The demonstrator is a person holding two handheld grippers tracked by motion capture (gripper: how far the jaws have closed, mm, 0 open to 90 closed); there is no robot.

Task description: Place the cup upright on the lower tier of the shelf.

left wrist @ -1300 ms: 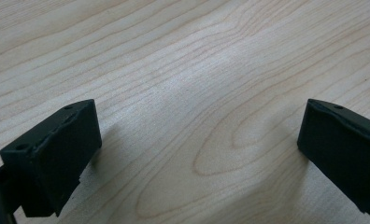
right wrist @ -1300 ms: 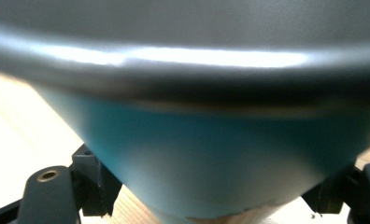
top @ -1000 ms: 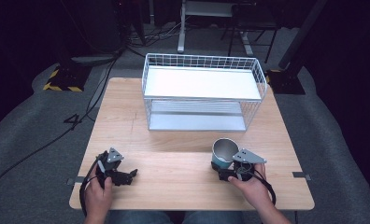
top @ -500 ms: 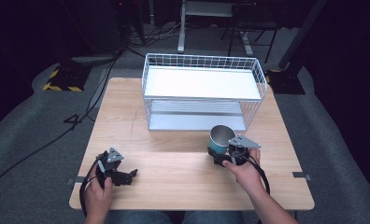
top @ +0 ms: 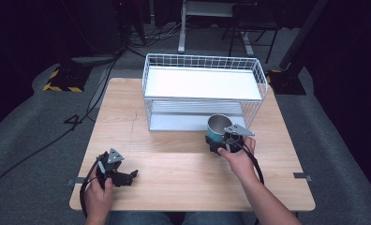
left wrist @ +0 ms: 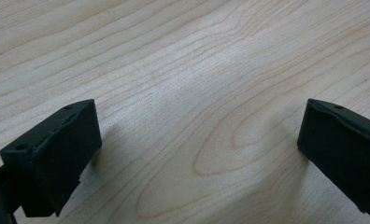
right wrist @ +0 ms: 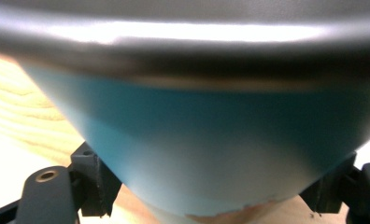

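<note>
We hold the cup in our right gripper, jaws clamped on its teal wall, just in front of the wire rack, near its lower shelf. Our left gripper rests on the table well short of the rack, jaws spread and empty.
</note>
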